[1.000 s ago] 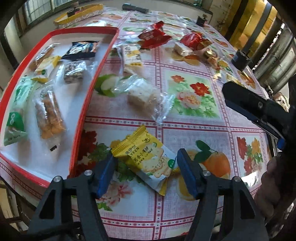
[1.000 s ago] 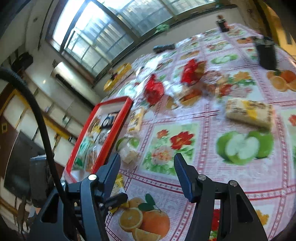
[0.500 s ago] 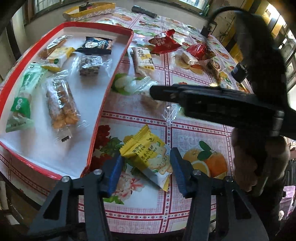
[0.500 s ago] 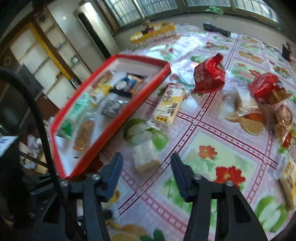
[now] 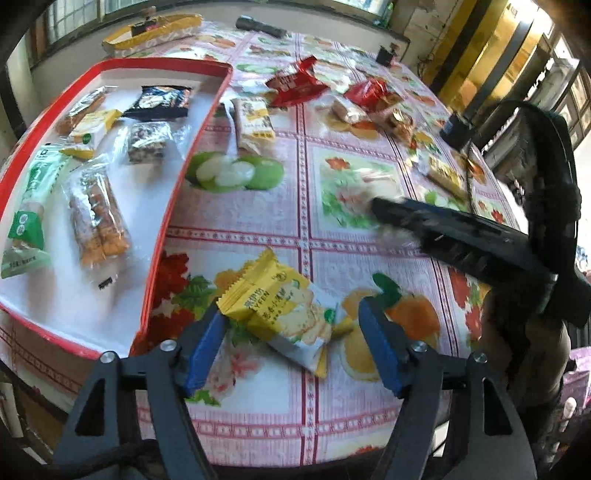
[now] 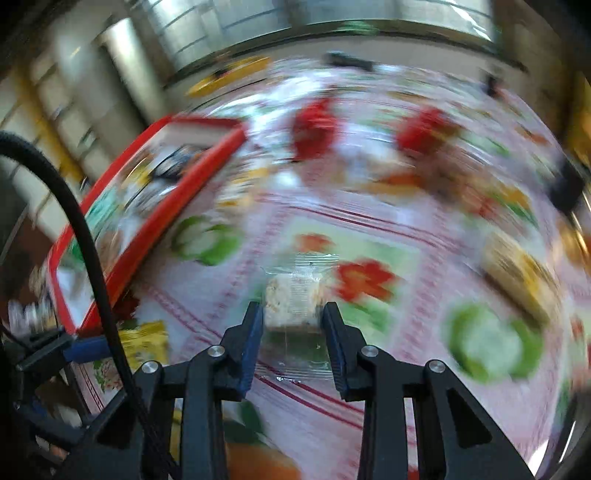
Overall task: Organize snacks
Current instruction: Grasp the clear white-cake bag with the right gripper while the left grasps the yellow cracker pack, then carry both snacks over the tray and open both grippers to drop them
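Left wrist view: left tongs (image 5: 290, 350) gape around a crinkly yellow cracker packet (image 5: 282, 314) on the worktop (image 5: 258, 221) beside the red-rimmed tray (image 5: 177, 192) of wrapped snacks. Right tongs (image 6: 293, 332) clamp a clear-wrapped rice cake (image 6: 293, 295).

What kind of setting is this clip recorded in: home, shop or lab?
Most likely a home dining or kitchen area. A table with a fruit-and-flower tablecloth holds wrapped snacks beside a red-rimmed tray; barred windows run behind it.
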The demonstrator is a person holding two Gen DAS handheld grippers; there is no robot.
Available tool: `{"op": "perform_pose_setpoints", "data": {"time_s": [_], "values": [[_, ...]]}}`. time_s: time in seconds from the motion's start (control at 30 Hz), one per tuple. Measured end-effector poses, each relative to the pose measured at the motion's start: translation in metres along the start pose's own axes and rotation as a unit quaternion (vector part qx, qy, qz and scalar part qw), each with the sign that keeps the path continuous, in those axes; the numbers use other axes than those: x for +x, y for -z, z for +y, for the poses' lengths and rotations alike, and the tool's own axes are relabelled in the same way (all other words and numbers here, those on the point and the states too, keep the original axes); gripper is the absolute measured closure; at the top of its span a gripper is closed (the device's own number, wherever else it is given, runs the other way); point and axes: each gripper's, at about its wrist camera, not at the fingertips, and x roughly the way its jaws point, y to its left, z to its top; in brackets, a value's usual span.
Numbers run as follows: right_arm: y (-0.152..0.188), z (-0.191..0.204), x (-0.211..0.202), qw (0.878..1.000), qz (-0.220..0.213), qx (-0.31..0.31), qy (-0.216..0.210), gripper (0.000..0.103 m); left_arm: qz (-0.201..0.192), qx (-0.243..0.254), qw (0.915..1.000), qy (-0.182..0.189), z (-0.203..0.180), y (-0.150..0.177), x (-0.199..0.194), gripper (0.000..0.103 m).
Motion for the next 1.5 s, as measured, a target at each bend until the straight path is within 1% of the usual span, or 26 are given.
{"op": "perform_pose_setpoints", "data": {"time_s": [0.1,0.13,0.17,0.37,0.47,0.53,0.6,0.63,0.67,0.73,0.77,0.8,0.83,0.87,0.93,0.97,1.03,1.1,1.17,1.23,1.27,1.3,1.33,1.37,1.4,1.5], "values": [[0.010,-0.025,-0.013,0.998,-0.022,0.051,-0.006,0.070,0.025,0.024,0.9985,-0.042,-0.008,0.002,-0.002,0.028],[0.012,-0.030,-0.015,0.997,-0.027,0.064,-0.014,0.070,0.031,0.019,0.9979,-0.054,-0.008,0.002,-0.004,0.028],[0.013,-0.033,-0.018,0.997,-0.030,0.068,-0.016,0.070,0.036,0.010,0.9978,-0.056,-0.008,0.002,-0.007,0.028],[0.012,-0.028,-0.018,0.998,-0.031,0.051,-0.007,0.070,0.051,0.020,0.9971,-0.053,-0.017,0.010,-0.017,0.028],[0.008,-0.022,-0.015,0.998,-0.032,0.050,-0.012,0.070,0.053,0.008,0.9978,-0.038,-0.018,0.005,-0.005,0.029],[0.009,-0.020,-0.012,0.998,-0.034,0.050,-0.014,0.070,0.059,-0.006,0.9982,-0.011,-0.018,-0.002,0.004,0.030],[0.010,-0.022,-0.013,0.998,-0.036,0.055,-0.019,0.070,0.067,-0.019,0.9975,0.002,-0.018,-0.010,0.013,0.030],[0.010,-0.024,-0.013,0.997,-0.036,0.058,-0.022,0.070,0.058,-0.021,0.9981,0.001,-0.018,-0.016,0.017,0.030],[0.010,-0.025,-0.012,0.997,-0.036,0.060,-0.024,0.070,0.057,-0.020,0.9980,-0.017,-0.019,-0.021,0.021,0.030],[0.011,-0.026,-0.013,0.997,-0.038,0.064,-0.026,0.070,0.047,-0.015,0.9986,-0.017,-0.022,-0.029,0.026,0.030],[0.011,-0.027,-0.014,0.997,-0.040,0.066,-0.028,0.070,0.051,-0.012,0.9983,-0.026,-0.023,-0.031,0.028,0.032],[0.011,-0.028,-0.015,0.996,-0.042,0.068,-0.028,0.070,0.052,-0.006,0.9980,-0.036,-0.026,-0.032,0.030,0.034],[0.011,-0.028,-0.015,0.996,-0.042,0.069,-0.028,0.070,0.048,0.007,0.9979,-0.043,-0.030,-0.030,0.029,0.035],[0.011,-0.028,-0.014,0.996,-0.041,0.070,-0.027,0.070,0.052,0.018,0.9973,-0.049,-0.033,-0.027,0.029,0.035],[0.012,-0.028,-0.014,0.997,-0.039,0.067,-0.026,0.070,0.049,0.022,0.9970,-0.055,-0.034,-0.020,0.026,0.035],[0.012,-0.028,-0.014,0.997,-0.037,0.066,-0.026,0.070,0.048,0.024,0.9967,-0.060,-0.035,-0.018,0.026,0.037],[0.011,-0.026,-0.011,0.997,-0.034,0.064,-0.018,0.070,0.039,0.035,0.9956,-0.078,-0.035,-0.013,0.024,0.046],[0.010,-0.020,-0.009,0.998,-0.032,0.052,-0.007,0.070,0.027,0.034,0.9954,-0.085,-0.031,-0.009,0.021,0.060],[0.010,-0.013,-0.009,0.999,-0.036,0.032,0.009,0.071,0.021,0.032,0.9959,-0.082,-0.027,-0.008,0.018,0.063],[0.010,-0.010,-0.010,0.999,-0.040,0.021,0.018,0.072,0.011,0.031,0.9976,-0.062,-0.020,-0.007,0.013,0.063],[0.010,-0.009,-0.011,0.999,-0.044,0.020,0.021,0.075,0.004,0.025,0.9987,-0.043,-0.015,-0.005,0.008,0.063],[0.010,-0.009,-0.013,0.998,-0.052,0.020,0.021,0.084,-0.010,0.019,0.9995,-0.025,-0.012,-0.005,0.001,0.063],[0.011,-0.010,-0.015,0.998,-0.059,0.020,0.016,0.089,-0.024,0.016,0.9995,-0.017,-0.011,-0.005,-0.003,0.063],[0.012,-0.010,-0.016,0.998,-0.062,0.020,0.009,0.091,-0.037,0.012,0.9992,-0.014,-0.009,-0.005,-0.009,0.063],[0.012,-0.011,-0.019,0.998,-0.066,0.021,0.002,0.091,-0.041,0.011,0.9990,-0.012,-0.009,-0.007,-0.010,0.063],[0.010,-0.010,-0.013,0.999,-0.049,0.018,0.007,0.091,-0.053,-0.003,0.9986,0.008,0.002,-0.008,-0.023,0.063]]}}
